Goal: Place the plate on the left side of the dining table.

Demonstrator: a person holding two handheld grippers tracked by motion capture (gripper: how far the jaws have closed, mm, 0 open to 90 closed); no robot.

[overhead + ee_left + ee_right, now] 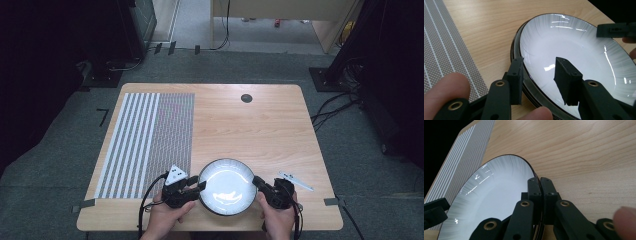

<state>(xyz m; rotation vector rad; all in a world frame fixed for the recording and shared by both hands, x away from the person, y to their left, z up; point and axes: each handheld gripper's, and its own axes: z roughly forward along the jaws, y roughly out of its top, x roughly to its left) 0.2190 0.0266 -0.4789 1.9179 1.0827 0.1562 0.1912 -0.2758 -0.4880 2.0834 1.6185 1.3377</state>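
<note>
- A white plate with a dark rim sits near the front edge of the wooden table, between two hand-held grippers.
- The right gripper has its jaws clamped together on the plate's right rim.
- The left gripper straddles the left rim, jaws apart, one inside the plate and one outside, neither pressing.
- A striped placemat lies just left of the plate; a small white utensil lies to the right.

Plate on table, mat left, tool right
</note>
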